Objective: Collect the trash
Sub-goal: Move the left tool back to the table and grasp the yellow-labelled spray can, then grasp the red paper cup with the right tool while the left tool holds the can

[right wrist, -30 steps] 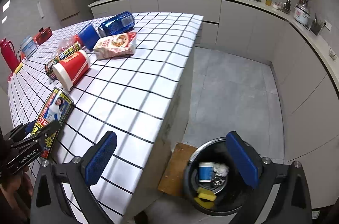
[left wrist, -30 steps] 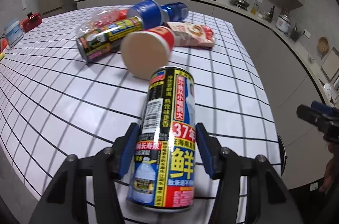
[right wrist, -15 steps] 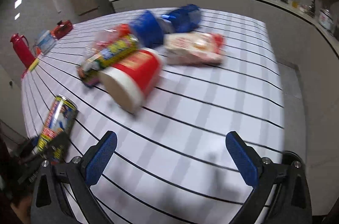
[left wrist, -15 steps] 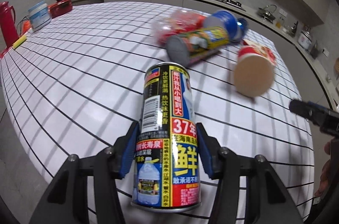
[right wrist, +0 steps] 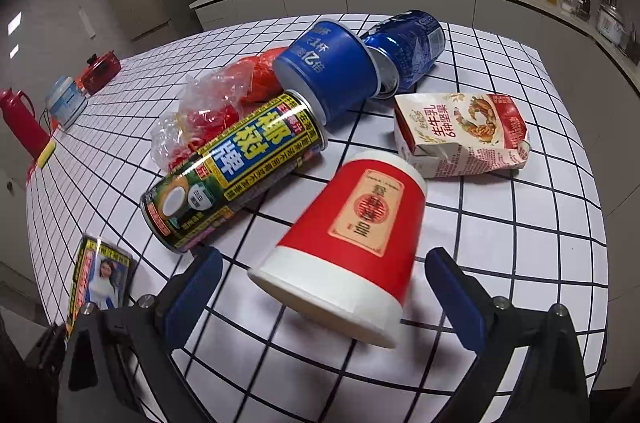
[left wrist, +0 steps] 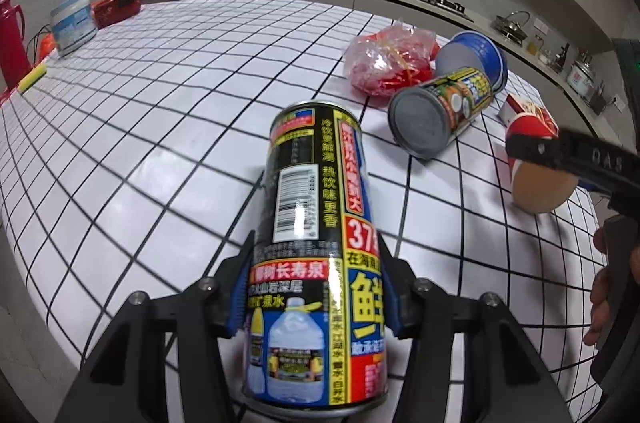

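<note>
White gridded bench (right wrist: 540, 223) carries the trash pile. Right tool (right wrist: 320, 299) is spread wide, jaws just closing in, the red cup (right wrist: 352, 235) lying on its side between the pads, untouched. Just beyond lie a green can (right wrist: 236, 171), a blue cup (right wrist: 328, 71) and a carton (right wrist: 460, 135). Left tool (left wrist: 316, 287) pinches a black can (left wrist: 316, 243) at near left.

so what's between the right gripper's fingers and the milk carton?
In the right wrist view, the red paper cup lies on its side between the right gripper pads, untouched, its base pointing toward the milk carton; beyond it, bare tiled table.
</note>
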Available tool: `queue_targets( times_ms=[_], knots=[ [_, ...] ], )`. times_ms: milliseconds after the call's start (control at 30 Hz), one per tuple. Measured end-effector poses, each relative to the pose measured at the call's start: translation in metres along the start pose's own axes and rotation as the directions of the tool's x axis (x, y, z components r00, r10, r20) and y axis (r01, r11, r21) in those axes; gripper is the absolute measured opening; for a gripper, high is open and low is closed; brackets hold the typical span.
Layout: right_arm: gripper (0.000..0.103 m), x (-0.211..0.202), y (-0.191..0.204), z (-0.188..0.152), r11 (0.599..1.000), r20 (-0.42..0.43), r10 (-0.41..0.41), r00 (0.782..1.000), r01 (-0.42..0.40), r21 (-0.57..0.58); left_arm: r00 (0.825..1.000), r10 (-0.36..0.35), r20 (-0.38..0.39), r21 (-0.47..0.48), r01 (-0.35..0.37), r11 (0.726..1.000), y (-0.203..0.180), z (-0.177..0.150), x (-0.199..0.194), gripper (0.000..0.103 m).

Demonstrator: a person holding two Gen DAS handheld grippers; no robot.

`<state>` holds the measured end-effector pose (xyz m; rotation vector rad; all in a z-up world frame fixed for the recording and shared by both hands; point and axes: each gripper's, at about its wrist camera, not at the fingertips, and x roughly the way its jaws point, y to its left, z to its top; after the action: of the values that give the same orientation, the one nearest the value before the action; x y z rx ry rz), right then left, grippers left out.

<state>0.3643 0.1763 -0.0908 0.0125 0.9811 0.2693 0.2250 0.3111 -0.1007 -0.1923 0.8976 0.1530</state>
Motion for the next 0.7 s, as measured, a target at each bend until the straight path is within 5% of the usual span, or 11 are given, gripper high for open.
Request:
queue_targets(
  times_ms=[100, 700],
  knots=[
    [0.078, -0.004, -0.012, -0.006, 1.000, -0.006, -0.002, 1.000, 0.002, -0.007, 1.000, -0.019, 0.002, -0.003, 0.019, 1.000, -0.001, 0.004, 0.002, 0.054],
    [0.076, -0.019, -0.041, -0.006, 1.000, 0.015, 0.003, 1.000, -0.003, -0.025, 1.000, -0.029, 0.005, 0.017, 0.028, 0.999, -0.009, 0.008, 0.006, 0.054]
  ],
)
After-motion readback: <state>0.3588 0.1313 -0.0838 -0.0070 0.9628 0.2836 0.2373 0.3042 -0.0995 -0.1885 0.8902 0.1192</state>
